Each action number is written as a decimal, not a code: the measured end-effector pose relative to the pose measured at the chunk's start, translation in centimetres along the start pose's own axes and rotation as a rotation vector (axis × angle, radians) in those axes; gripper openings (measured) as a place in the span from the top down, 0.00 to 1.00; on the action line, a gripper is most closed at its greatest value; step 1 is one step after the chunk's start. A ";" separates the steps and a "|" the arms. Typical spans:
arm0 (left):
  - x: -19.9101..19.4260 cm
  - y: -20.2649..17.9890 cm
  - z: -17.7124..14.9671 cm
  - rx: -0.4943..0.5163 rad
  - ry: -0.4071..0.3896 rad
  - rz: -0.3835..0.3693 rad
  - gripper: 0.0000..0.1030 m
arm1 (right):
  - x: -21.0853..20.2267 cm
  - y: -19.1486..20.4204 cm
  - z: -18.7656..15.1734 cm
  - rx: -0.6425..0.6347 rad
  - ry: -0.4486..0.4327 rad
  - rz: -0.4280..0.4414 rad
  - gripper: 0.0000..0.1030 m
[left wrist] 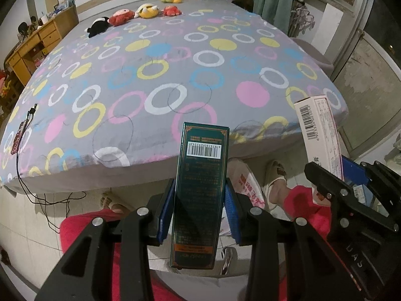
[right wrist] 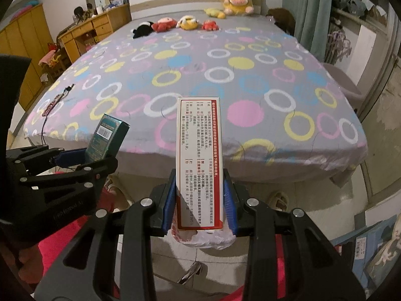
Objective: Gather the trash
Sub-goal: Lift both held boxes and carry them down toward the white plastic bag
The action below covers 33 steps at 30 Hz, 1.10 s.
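My left gripper (left wrist: pixel 199 198) is shut on a tall dark green box (left wrist: pixel 200 188) with a barcode, held upright in front of the bed. It also shows in the right wrist view (right wrist: pixel 105 138) at the left. My right gripper (right wrist: pixel 199 198) is shut on a white and red box (right wrist: pixel 198 160) with printed text, held upright. That box also shows in the left wrist view (left wrist: pixel 318 133) at the right. A white plastic bag with red print (right wrist: pixel 205 238) hangs just below the right gripper and shows in the left wrist view (left wrist: pixel 248 183).
The bed (left wrist: pixel 163 75) with a circle-patterned cover fills the middle; plush toys (left wrist: pixel 147 10) line its far end. A charging cable (left wrist: pixel 25 130) lies at its left edge. A wooden desk (right wrist: pixel 92 30) stands at the left. Sandalled feet (left wrist: pixel 273 180) are on the tiled floor.
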State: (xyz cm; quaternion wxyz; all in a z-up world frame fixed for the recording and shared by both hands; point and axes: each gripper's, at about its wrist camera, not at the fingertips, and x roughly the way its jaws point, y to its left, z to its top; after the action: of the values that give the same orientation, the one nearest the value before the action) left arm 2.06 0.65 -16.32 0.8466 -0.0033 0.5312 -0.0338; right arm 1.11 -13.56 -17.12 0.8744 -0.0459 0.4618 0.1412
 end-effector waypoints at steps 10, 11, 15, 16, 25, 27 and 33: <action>5.7 0.0 -0.8 -0.001 0.094 -0.025 0.64 | 5.3 -1.1 -0.7 0.018 0.102 0.000 0.68; 6.4 0.0 -0.9 0.001 0.104 -0.028 0.64 | 5.9 -1.3 -0.9 0.022 0.115 0.003 0.68; 9.1 -0.8 -1.6 0.029 0.142 -0.051 0.64 | 8.4 -1.6 -1.6 0.034 0.162 0.004 0.68; 9.7 -1.1 -1.8 0.037 0.150 -0.055 0.64 | 9.0 -1.8 -1.8 0.035 0.173 0.000 0.68; 16.5 -3.1 -4.2 0.127 0.259 -0.060 0.64 | 14.3 -4.6 -3.8 0.106 0.280 -0.006 0.68; 18.0 -3.8 -4.7 0.154 0.279 -0.077 0.64 | 15.4 -5.0 -4.3 0.122 0.302 -0.003 0.68; 21.8 -5.0 -6.0 0.184 0.341 -0.086 0.64 | 19.2 -6.3 -6.0 0.170 0.369 -0.002 0.68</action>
State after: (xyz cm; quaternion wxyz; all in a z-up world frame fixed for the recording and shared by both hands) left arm 5.88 -5.46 -38.34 0.7389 0.0571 0.6609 -0.1186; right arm 8.42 -16.91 -36.58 0.7757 0.0025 0.6246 0.0900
